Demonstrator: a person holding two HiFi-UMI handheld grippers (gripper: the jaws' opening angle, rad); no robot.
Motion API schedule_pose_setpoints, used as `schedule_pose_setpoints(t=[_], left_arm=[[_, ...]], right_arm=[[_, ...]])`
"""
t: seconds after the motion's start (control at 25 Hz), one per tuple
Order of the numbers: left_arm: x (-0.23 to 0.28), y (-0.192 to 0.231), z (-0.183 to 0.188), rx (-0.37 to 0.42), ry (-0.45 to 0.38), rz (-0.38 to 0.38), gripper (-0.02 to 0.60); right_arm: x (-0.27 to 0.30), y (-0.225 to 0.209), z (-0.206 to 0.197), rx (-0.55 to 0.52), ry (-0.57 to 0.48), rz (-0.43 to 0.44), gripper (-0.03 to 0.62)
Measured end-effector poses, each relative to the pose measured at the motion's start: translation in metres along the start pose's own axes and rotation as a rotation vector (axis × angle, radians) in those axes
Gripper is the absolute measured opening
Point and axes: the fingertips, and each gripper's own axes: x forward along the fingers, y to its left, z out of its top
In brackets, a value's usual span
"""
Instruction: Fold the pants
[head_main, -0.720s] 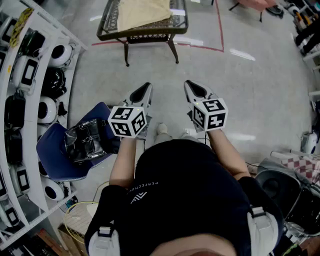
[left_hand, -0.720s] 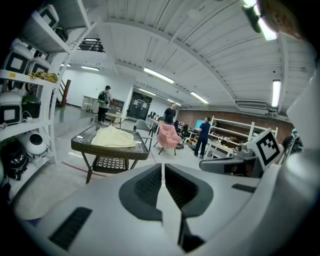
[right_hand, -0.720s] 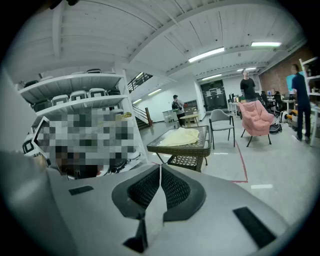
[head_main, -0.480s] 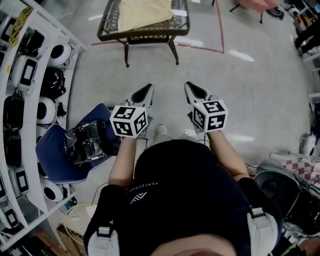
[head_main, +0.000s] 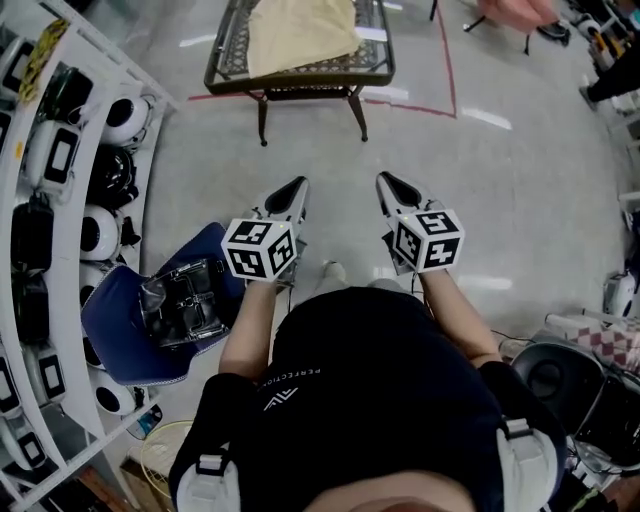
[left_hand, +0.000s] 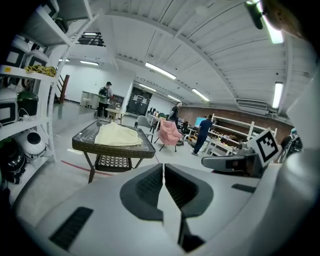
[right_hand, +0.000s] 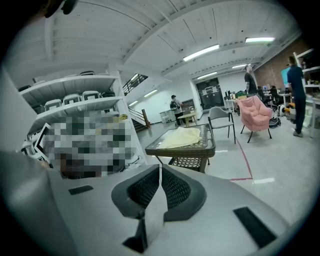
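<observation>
Cream pants lie in a loose heap on a dark wicker table with a glass top, well ahead of me across the floor. The same pants and pants show on that table in both gripper views. My left gripper is held in the air in front of my body, jaws shut and empty. My right gripper hangs beside it, likewise shut with nothing in it. Both point toward the table and slightly down, far short of it.
White shelving with helmets and devices lines the left. A blue chair holding a black bag stands at my left side. Red tape marks the floor by the table. A pink armchair and several people stand farther off.
The table and floor have slid lower in the head view, so I have drawn a little closer to the table. Both grippers keep their pose and stay shut.
</observation>
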Motion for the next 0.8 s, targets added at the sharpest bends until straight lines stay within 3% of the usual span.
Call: schedule_pose_setpoints(t=[0.32, 0.6, 0.8], left_arm=[[0.003, 0.029, -0.007, 0.04, 0.06, -0.017, 0.018], [0.024, 0.051, 0.005, 0.024, 0.039, 0.016, 0.018], [0.049, 0.077, 0.024, 0.019, 0.031, 0.038, 0.018]], right_arm=[[0.025, 0.006, -0.005, 0.02, 0.019, -0.01, 0.04], [0.055, -0.011, 0.004, 0.02, 0.041, 0.001, 0.04], [0.094, -0.027, 0.022, 0.009, 0.042, 0.057, 0.04]])
